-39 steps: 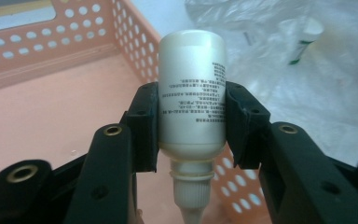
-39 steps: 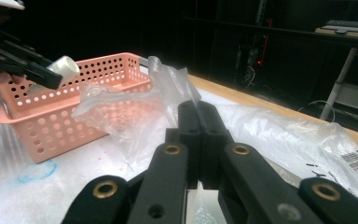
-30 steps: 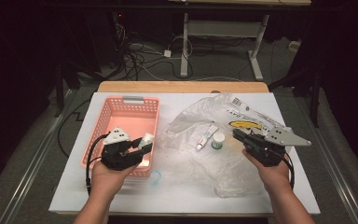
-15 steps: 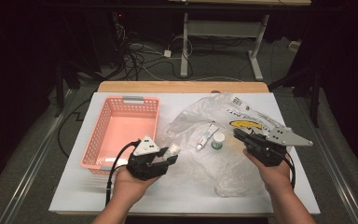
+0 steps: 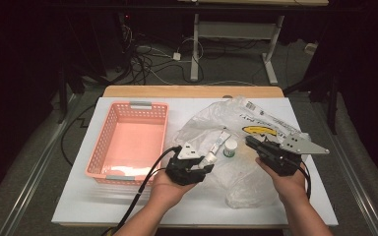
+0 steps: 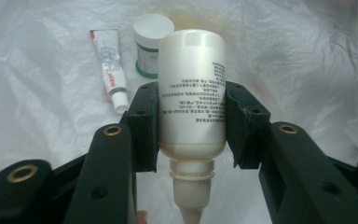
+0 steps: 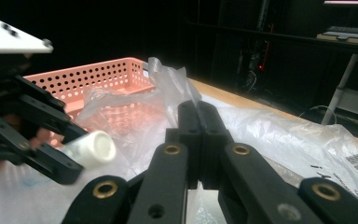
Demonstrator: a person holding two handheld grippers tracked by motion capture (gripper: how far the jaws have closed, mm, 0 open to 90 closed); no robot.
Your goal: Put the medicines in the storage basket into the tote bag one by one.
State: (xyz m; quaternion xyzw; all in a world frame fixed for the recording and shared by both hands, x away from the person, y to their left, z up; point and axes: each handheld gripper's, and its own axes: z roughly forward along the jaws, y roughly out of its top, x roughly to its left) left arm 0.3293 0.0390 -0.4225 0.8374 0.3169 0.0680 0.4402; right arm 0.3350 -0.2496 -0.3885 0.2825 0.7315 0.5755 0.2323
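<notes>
Now, line by line:

Left tongs (image 5: 207, 161): pinching a white bottle (image 6: 192, 88) across its body, pads pressed on both sides, cap end toward the hand, blunt base pointing away.

Bottle, long axis: running along the jaws, roughly level, aimed rightward over the clear plastic bag (image 5: 226, 135) in the high view.

Bottle, place: held off the counter (image 5: 93, 206), at the bag's left edge, just right of the pink basket (image 5: 128, 142).

Right tongs (image 7: 198, 140): pressed together, nipping a fold of the bag's film and lifting it; a thin pinch, hard to confirm beyond the raised crease.

Right tongs, place: over the bag's right part (image 5: 256, 146), well apart from the left pair.

Ahead of the bottle: a small tube (image 6: 108, 70) and a white jar with a green band (image 6: 151, 44), lying on the bag film, just beyond the bottle's base.

Deciding relation: tube and jar lying forward and slightly left of the held bottle; basket behind and to the side of the left hand, so nearer to the left pair than to the right.

Likely step: carrying the bottle between bag and basket; direction not settled from this moment alone.

Risk: smooth round body, grip near the shoulder; possible slipping if tilted base-down.
</notes>
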